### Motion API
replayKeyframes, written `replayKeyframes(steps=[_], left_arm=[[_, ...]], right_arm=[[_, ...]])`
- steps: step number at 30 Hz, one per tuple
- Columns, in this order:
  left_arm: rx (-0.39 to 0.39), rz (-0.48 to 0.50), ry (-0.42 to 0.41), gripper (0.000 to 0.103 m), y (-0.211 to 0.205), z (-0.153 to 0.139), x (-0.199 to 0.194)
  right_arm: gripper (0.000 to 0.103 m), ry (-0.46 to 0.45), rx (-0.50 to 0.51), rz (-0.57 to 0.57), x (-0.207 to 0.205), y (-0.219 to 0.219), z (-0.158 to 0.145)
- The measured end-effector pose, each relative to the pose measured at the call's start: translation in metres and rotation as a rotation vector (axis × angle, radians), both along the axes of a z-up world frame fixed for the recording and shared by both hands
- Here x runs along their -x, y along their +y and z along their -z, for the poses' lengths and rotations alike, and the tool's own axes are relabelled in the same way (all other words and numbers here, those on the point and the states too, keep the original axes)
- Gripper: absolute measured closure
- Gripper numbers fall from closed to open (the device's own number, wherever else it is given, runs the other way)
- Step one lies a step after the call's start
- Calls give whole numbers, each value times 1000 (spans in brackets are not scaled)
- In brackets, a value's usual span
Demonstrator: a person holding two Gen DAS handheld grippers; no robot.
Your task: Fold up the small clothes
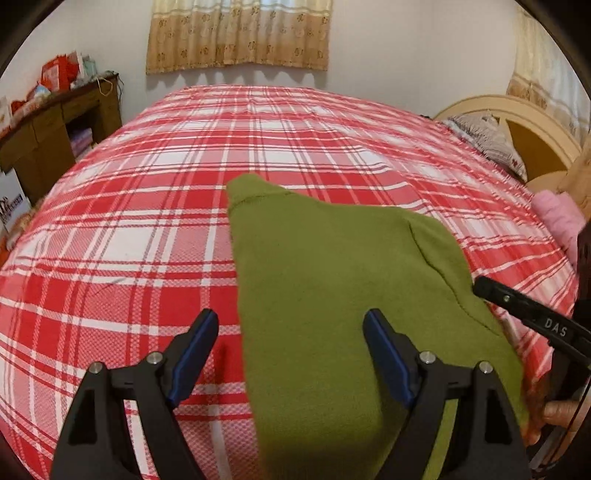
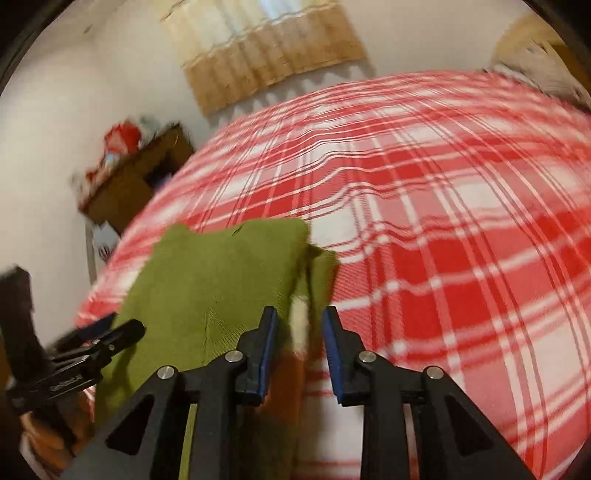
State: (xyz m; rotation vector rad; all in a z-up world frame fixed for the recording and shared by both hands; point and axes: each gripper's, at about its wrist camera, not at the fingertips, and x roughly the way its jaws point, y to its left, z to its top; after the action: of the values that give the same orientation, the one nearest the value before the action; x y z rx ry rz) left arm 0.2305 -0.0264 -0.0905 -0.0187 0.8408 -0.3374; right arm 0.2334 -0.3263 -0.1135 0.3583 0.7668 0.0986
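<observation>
Your left tongs (image 1: 290, 328) gape wide above the green sweater's (image 1: 325, 280) left edge on the plaid bed (image 1: 147, 236). Your right tongs (image 2: 300, 325) stand narrowly parted, a fold of its right edge between them, not visibly pinched.

This is a bedroom in a home. Ahead of the left claw (image 1: 290, 352) a wide bed (image 1: 147, 229) fills the room, covered by a red and white checked sheet. Beyond its far edge a short patterned curtain (image 1: 238, 35) hangs on a pale wall. Far ahead to the left stands a dark wooden desk (image 1: 55, 125) crowded with red bags and boxes. Off to the right rise a curved wooden headboard (image 1: 517, 110), a grey patterned pillow (image 1: 487, 142) and a pink folded blanket (image 1: 557, 218).
</observation>
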Motion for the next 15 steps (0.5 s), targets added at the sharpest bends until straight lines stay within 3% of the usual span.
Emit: replayKeyframes(steps=[1, 2, 4, 6, 10, 15], left_arm=[[18, 8, -3, 19, 4, -1, 2], [32, 11, -6, 19, 6, -2, 3], [64, 16, 5, 19, 6, 0, 3], [81, 20, 55, 19, 2, 9, -3], [247, 11, 169, 17, 13, 28, -14], [209, 65, 124, 17, 3, 27, -6]], right_arm=[[66, -1, -16, 5, 5, -3, -1], [48, -10, -54, 7, 12, -7, -2], [22, -42, -138, -6, 20, -10, -4], [20, -47, -184, -25, 21, -9, -1], [20, 20, -218, -76, 8, -1, 18], [20, 13, -208, -150, 1, 15, 22]])
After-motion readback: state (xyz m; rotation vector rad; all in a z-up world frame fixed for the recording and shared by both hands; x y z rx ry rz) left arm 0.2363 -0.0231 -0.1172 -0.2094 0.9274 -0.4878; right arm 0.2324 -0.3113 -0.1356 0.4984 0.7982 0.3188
